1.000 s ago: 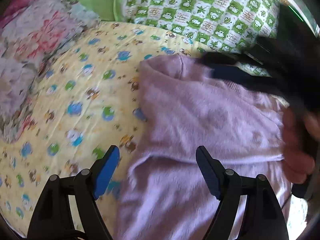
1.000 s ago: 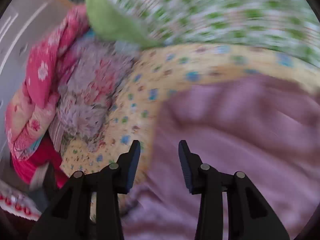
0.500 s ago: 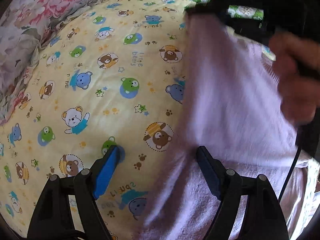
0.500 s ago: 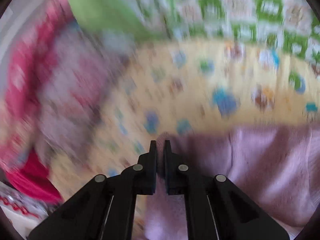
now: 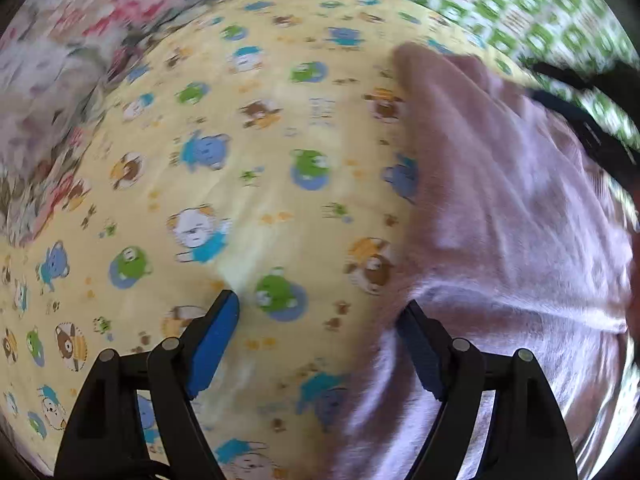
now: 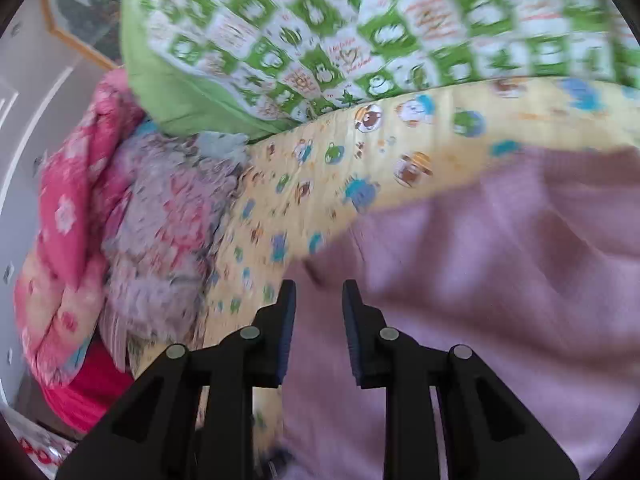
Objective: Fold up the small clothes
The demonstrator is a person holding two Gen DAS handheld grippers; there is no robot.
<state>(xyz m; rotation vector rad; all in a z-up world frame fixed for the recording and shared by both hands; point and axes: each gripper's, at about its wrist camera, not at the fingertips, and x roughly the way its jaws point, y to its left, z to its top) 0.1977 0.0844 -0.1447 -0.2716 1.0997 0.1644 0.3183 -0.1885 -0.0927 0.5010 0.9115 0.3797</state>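
A lilac fleece garment lies rumpled on the yellow bear-print sheet, filling the right half of the left wrist view. My left gripper hangs open low over the sheet; its right finger is at the garment's left edge and nothing is between the pads. In the right wrist view the garment spreads to the lower right. My right gripper is over its left edge, its jaws opening, a narrow gap showing cloth below and nothing pinched. One of its fingers shows over the garment's far side.
A green checked pillow lies along the far side of the sheet. A floral quilt and a pink blanket are heaped at the left. The same quilt borders the sheet in the left wrist view.
The right gripper closed on the garment's edge, swept it across, and now its jaws have parted off the cloth. The garment has dropped back onto the sheet. The left gripper sank lower, still open.
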